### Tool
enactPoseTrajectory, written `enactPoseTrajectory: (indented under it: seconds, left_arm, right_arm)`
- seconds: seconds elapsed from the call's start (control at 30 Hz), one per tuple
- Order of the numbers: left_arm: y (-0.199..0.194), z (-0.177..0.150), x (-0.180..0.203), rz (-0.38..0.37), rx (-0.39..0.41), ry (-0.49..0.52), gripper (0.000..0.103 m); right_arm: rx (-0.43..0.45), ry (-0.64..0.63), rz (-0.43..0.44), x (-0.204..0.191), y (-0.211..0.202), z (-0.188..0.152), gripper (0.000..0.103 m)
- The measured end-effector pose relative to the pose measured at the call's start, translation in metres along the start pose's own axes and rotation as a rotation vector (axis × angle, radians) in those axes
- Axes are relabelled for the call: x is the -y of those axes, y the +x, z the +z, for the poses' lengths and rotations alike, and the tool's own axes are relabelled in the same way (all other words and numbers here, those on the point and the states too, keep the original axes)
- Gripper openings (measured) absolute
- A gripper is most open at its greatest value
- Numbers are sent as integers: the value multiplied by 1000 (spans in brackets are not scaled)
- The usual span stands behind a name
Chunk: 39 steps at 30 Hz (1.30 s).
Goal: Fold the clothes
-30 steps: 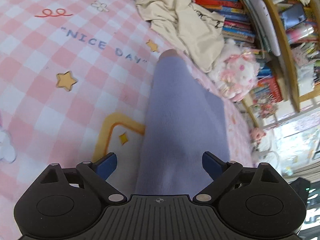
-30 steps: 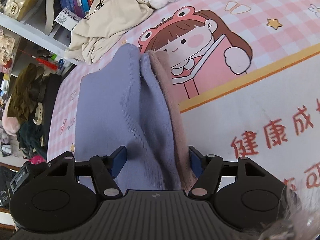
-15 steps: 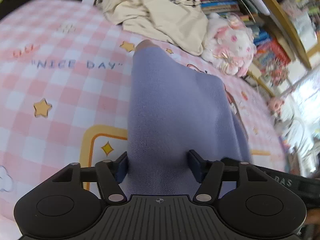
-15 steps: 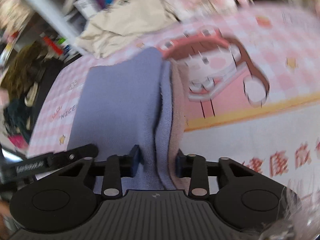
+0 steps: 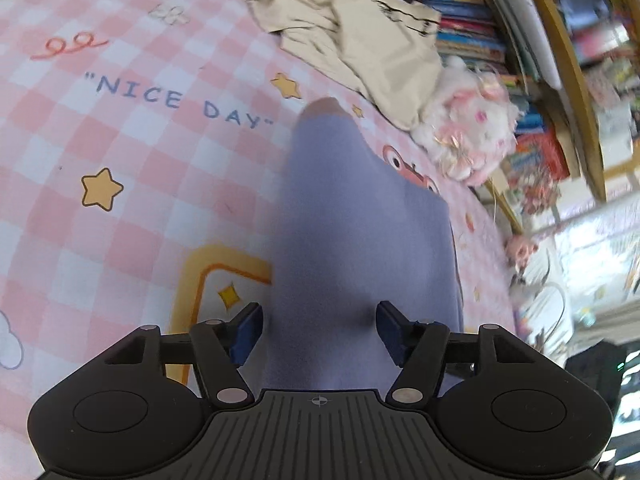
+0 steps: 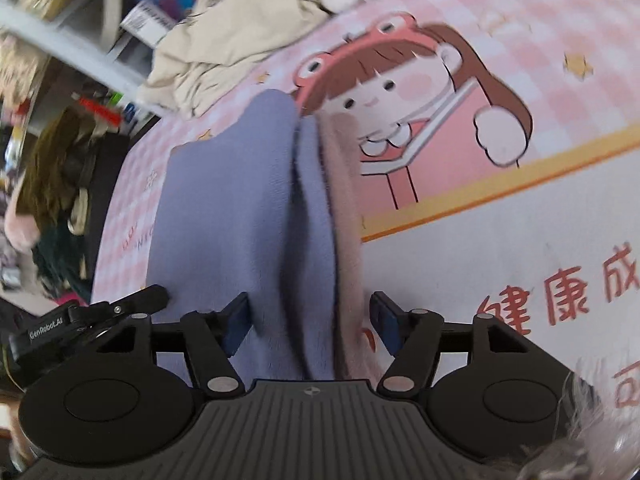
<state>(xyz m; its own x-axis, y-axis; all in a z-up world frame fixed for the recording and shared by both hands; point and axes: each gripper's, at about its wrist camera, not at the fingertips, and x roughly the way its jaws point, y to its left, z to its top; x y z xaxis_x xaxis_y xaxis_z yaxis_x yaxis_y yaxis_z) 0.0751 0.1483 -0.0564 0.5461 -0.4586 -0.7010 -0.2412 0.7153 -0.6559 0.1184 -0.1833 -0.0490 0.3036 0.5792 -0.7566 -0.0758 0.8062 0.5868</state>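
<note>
A lavender garment [image 5: 360, 248], folded with a pink lining showing along its right edge [image 6: 344, 208], is lying on a pink checked cartoon-printed sheet [image 5: 120, 140], its near end running between the blue pads of both tools. The left tool [image 5: 319, 330] is opening, its pads [image 5: 248, 330] standing clear of the cloth's sides. The right tool [image 6: 308, 326] is opening too, with the folded layers between its pads [image 6: 236, 324], untouched. Beyond the garment, a crumpled beige garment [image 5: 352, 28] is lying near a fluffy plush toy [image 5: 472, 136], beside shelved books [image 5: 452, 20].
</note>
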Motion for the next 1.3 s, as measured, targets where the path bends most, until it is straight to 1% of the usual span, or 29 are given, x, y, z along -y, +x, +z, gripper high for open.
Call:
enactPoseTrajectory:
  seconds: [0.07,0.13,0.17,0.2,0.3,0.4,0.47,0.5,0.57,0.6,0.63,0.67,0.7,0.77,0.8,0.87,0.93,0.97,1.0,1.07,1.1,1.2,1.3]
  left_arm:
    - [8,3,-3,-22,-14,-27,63]
    - [12,2,-2,-35,-14,-33,61]
    - [13,1,1,-25,-8,-20,60]
    - [14,-1,5,-13,-1,-6,57]
    - [10,-10,21,51,37,80,49]
    - [3,-22,43,108,56,188,46]
    - [-1,-28,50,115,53,230,46]
    - [-2,-28,48,110,41,225,47]
    - [-1,-28,42,93,9,196,48]
    - [-1,-28,39,87,-5,182,51]
    - [0,-29,35,82,-17,169,52]
    - [0,-29,32,72,-26,155,53]
    - [0,-29,28,63,-32,136,56]
    - [2,-28,21,51,-46,90,63]
    - [2,-28,19,43,-48,78,65]
    - [2,-27,15,27,-51,56,65]
    - [3,-27,15,19,-49,57,62]
    - [4,-28,16,19,-47,67,60]
    - [5,-29,17,22,-46,77,53]
    - [5,-31,22,31,-35,93,51]
    - [5,-32,25,36,-28,104,48]
    - [-1,-36,40,72,10,199,43]
    - [-9,-35,55,90,61,277,41]
  right_arm:
    - [-3,18,19,0,3,3,62]
    - [-9,18,24,-2,6,5,51]
    - [-11,10,19,-4,8,5,43]
    - [-1,-18,7,-7,7,4,37]
    - [53,-132,-34,-22,1,-3,28]
    - [110,-281,-96,-38,-8,-15,27]
    - [116,-333,-112,-42,-13,-20,27]
    - [109,-333,-109,-40,-15,-21,27]
    - [80,-286,-90,-30,-18,-21,28]
    - [65,-258,-81,-25,-18,-21,30]
    - [53,-232,-74,-20,-18,-21,32]
    - [42,-204,-67,-15,-18,-20,38]
    - [33,-178,-60,-10,-18,-20,43]
    - [16,-130,-47,-3,-17,-20,46]
    - [8,-106,-40,1,-16,-20,46]
    - [-5,-65,-22,7,-14,-20,49]
    - [-11,-61,-11,8,-13,-19,48]
    - [-16,-66,-8,7,-11,-19,43]
    - [-22,-71,-4,5,-10,-19,38]
    - [-21,-97,-2,2,-10,-19,32]
    - [-14,-120,-4,-1,-11,-19,30]
    - [32,-205,-15,-13,-20,-23,27]
    - [93,-292,-25,-28,-30,-28,26]
